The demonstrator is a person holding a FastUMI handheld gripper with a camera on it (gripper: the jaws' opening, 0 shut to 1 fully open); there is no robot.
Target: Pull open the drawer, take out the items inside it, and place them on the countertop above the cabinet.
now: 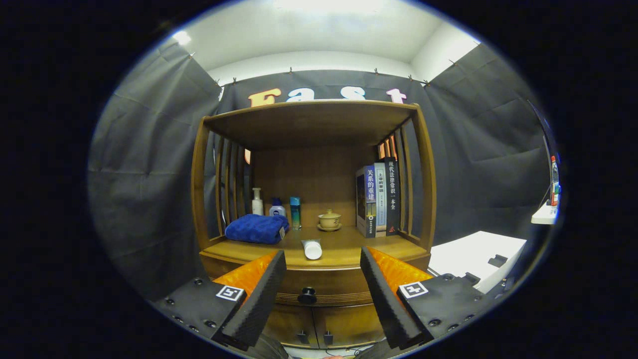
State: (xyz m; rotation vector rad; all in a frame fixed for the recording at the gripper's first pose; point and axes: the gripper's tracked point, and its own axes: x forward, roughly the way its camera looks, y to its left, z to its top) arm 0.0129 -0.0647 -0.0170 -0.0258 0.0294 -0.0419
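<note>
Now, wooden drawer (319,289): shut, dark round knob (307,295) dead ahead, beyond tongs (323,262).
Tongs: spread wide, pinching nothing.
White tube (312,249): on tabletop (344,247).

Support: wooden cabinet (319,271) with a countertop (344,247) under a roofed shelf
Left: folded blue towel (256,229), with three bottles (275,206) standing behind it
Front edge: white tube (312,249) lying on its side
Middle, back: lidded tea cup on saucer (329,220)
Right: books (379,198) standing upright
Gripper (323,259): fingers spread wide, gripping nothing, before the closed drawer (319,291)
</note>
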